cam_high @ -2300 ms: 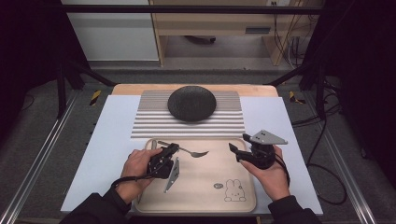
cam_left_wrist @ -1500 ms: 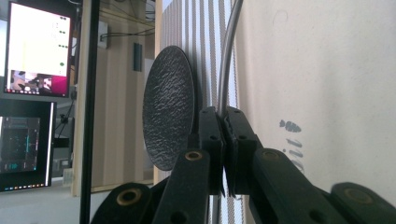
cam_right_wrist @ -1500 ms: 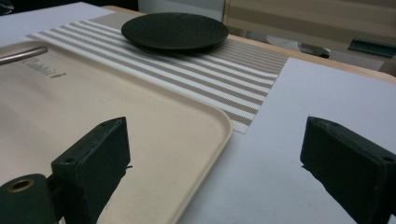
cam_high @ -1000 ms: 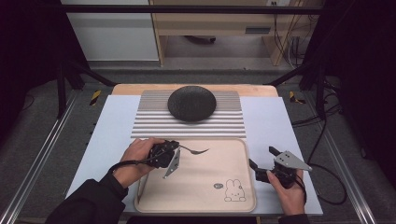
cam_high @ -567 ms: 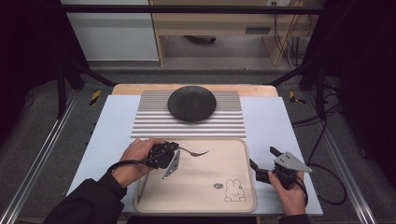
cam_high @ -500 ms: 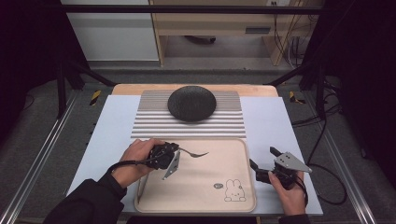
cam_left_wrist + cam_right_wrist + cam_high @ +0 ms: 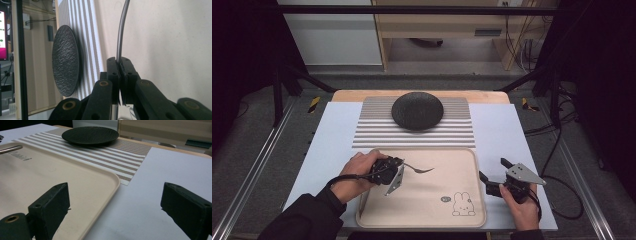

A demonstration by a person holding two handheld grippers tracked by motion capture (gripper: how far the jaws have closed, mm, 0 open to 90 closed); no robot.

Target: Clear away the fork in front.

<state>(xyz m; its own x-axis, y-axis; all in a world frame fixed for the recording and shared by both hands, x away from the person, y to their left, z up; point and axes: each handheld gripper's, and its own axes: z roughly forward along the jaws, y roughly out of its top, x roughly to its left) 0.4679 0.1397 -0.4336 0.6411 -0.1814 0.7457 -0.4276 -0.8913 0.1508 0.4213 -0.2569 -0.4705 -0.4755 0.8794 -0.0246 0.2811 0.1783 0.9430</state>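
Fork [image 7: 419, 169] handle is clamped in your left gripper [image 7: 119, 65] at centre frame; your right gripper [image 7: 113, 202] waits wide open, lower right.

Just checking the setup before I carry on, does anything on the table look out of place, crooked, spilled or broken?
Nothing stands out. The black plate sits centred on the striped mat, the beige tray lies square in front of it, and the left tongs are shut on the fork handle. No spill or damage shows.
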